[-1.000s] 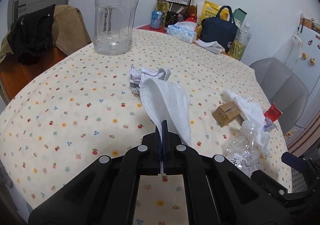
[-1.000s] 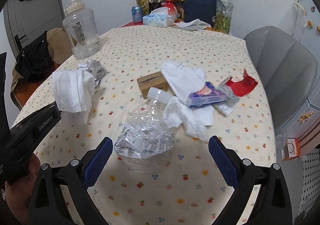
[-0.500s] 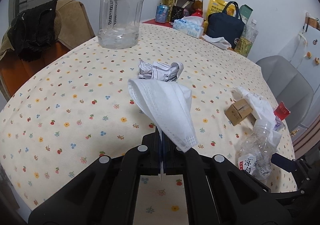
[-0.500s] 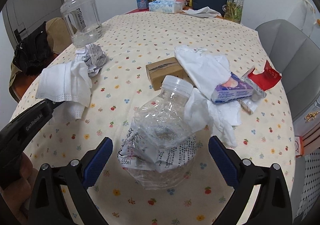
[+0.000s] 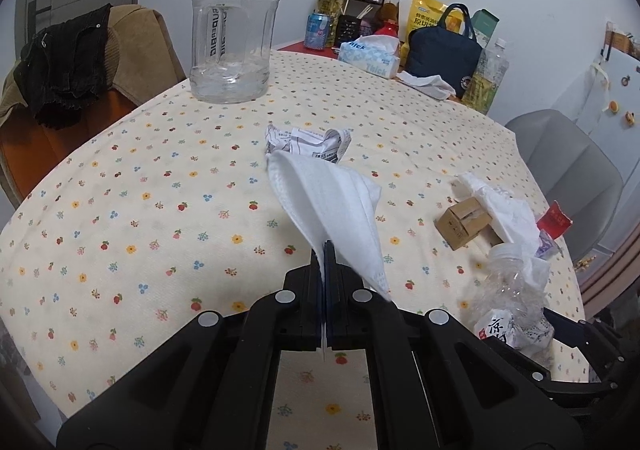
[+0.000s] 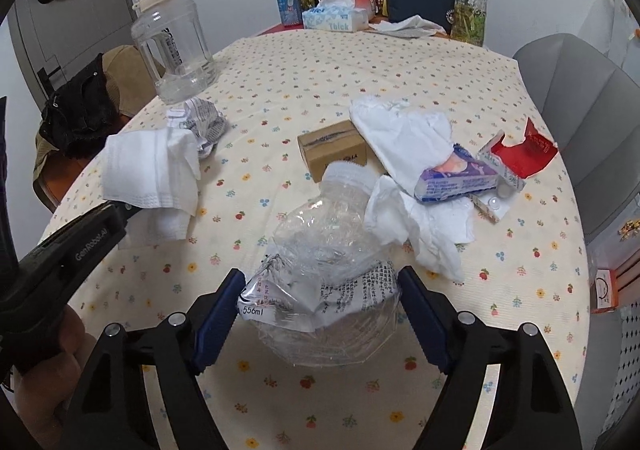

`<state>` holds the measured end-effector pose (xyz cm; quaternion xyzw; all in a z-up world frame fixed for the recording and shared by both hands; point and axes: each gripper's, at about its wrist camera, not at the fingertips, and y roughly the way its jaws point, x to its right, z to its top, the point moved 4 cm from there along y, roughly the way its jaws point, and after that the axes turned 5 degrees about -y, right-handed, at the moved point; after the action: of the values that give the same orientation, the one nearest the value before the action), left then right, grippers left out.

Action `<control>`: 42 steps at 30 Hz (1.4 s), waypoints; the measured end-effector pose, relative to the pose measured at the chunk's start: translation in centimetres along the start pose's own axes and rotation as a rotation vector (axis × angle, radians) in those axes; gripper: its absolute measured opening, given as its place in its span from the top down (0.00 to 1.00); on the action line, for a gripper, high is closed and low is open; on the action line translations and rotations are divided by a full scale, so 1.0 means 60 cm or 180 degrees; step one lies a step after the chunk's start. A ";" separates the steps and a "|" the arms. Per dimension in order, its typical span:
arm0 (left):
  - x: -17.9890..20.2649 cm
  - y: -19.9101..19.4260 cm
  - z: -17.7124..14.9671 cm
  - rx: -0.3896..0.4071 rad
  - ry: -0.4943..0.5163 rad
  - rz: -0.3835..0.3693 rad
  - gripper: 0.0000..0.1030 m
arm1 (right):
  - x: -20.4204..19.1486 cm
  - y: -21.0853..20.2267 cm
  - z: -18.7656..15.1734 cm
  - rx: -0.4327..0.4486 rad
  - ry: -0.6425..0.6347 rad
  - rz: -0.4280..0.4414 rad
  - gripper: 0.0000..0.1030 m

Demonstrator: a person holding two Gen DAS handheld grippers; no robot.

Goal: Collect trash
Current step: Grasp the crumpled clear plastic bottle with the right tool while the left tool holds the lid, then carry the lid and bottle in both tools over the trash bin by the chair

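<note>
Round table in a cream floral tablecloth [image 6: 320, 62] is the anchor here. Big clear plastic water jug with a beige cap [image 5: 231, 26] sits near its far left edge. The crushed clear plastic bottle [image 6: 324, 270] lies at the near edge, flanked by the right gripper [image 6: 318, 320], jaws wide and hugging both sides. Above the cloth on the left, the left gripper [image 5: 325, 270] is pinched tight on a white pleated face mask [image 5: 332, 202].

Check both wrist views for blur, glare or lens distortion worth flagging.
Left wrist view: sharp; strong fisheye bends the table edge; the white mask in the shut left hand-held gripper is crisp. Right wrist view: also sharp; the crushed bottle between the open right hand-held gripper's fingers shows soft highlights but its label stays legible; dark vignette in the corners.
</note>
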<state>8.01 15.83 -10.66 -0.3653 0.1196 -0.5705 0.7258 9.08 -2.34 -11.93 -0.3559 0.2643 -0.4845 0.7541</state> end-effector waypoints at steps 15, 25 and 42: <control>0.037 -0.054 0.013 0.0175 0.0112 -0.0091 0.98 | 0.021 -0.107 0.020 0.0434 0.0039 -0.0018 0.26; 0.097 -0.077 0.015 0.0253 0.0269 -0.0236 0.98 | 0.063 -0.171 0.021 0.0661 0.0157 -0.0118 0.26; 0.260 -0.092 0.009 0.0271 0.0722 -0.0550 0.98 | 0.217 -0.239 -0.017 0.0850 0.0658 -0.0440 0.26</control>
<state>9.24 1.29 -2.82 -0.2763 0.1447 -0.6730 0.6707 5.66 -18.56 -1.88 -0.2183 0.2487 -0.6000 0.7284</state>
